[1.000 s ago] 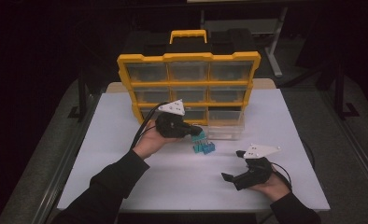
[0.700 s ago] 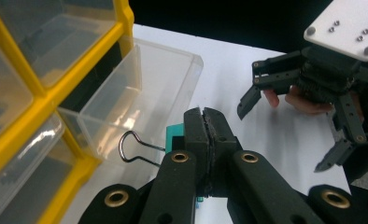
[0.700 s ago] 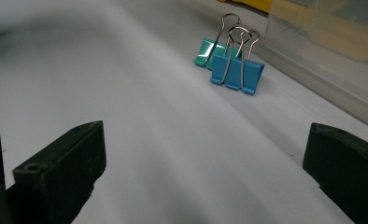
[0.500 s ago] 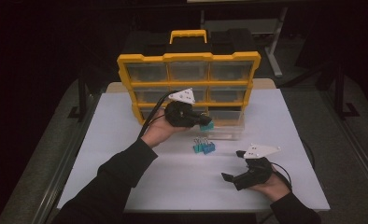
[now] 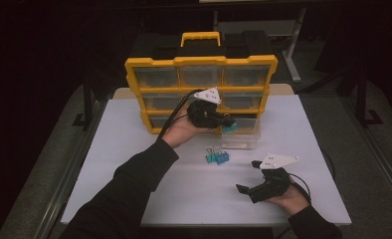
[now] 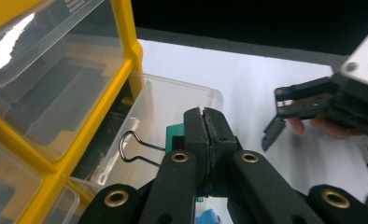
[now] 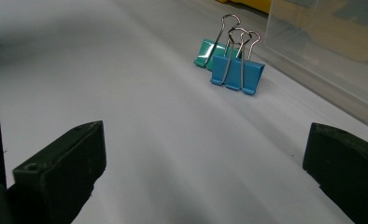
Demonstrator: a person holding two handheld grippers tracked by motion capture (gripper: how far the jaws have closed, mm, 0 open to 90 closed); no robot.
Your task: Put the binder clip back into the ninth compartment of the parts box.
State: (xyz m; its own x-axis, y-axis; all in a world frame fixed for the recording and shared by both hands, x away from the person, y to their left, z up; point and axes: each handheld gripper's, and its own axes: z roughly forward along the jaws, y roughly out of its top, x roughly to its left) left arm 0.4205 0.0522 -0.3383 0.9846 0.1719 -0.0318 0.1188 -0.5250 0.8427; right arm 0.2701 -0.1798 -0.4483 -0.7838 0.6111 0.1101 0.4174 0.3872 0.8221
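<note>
Clamping a teal binder clip point(image 6: 174, 133) between shut jaws, left gripper point(image 5: 227, 121) at centre frame in the high view, poised over the clear drawer point(image 5: 241, 138) pulled out from the yellow organizer point(image 5: 134, 69). Seen in the left gripper view with the clip's wire loop jutting left, above the drawer's open top. Resting lower right in the high view, right gripper point(image 5: 247, 189), jaws wide apart and empty, low on the white table point(image 5: 134, 149). Lying near mid-frame on the table, just in front of the drawer, two more clips: teal one point(image 7: 205, 53) and blue one point(image 7: 238, 72), touching. Best done, by judgement: lowering well inside the drawer walls before letting go, keeping the loop clear of the rim, releasing gently to avoid a bounce out.
</note>
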